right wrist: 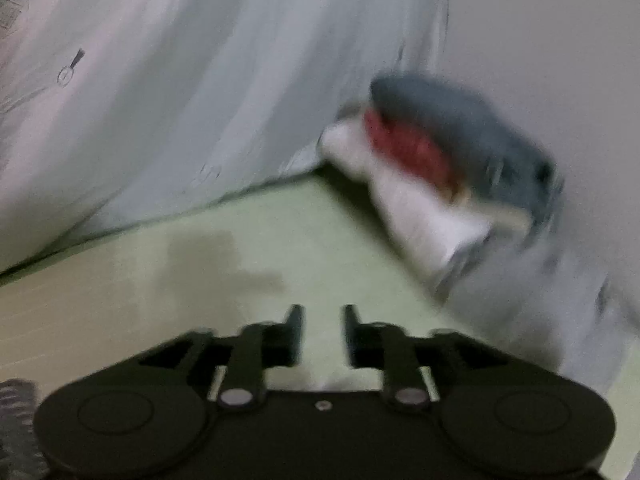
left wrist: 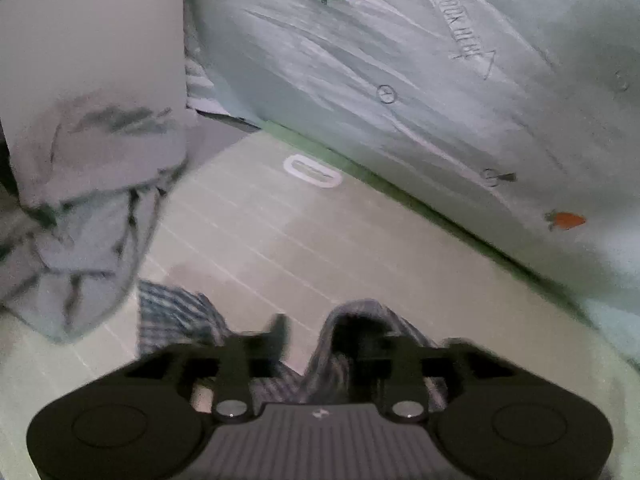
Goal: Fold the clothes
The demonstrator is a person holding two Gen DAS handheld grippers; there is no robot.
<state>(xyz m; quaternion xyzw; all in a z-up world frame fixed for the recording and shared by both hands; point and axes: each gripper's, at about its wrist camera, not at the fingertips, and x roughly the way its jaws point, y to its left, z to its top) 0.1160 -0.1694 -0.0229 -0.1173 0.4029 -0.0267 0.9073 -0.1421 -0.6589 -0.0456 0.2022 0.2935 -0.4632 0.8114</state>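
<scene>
Checked shirt (left wrist: 176, 320) is bunched at the bottom of the left view, right under the left tool (left wrist: 320, 332). That tool is about half open; cloth humps up over its right finger, and I can't tell if it's gripped. A grey garment (left wrist: 84, 216) hangs blurred at the left edge. Everything sits on a pale green mat (left wrist: 260, 232) with a carrot-print quilt (left wrist: 400, 60) behind. The right tool (right wrist: 322, 316) has a narrow gap, nothing in it, over bare mat. A folded stack (right wrist: 440, 168) sits upper right, blurry.
</scene>
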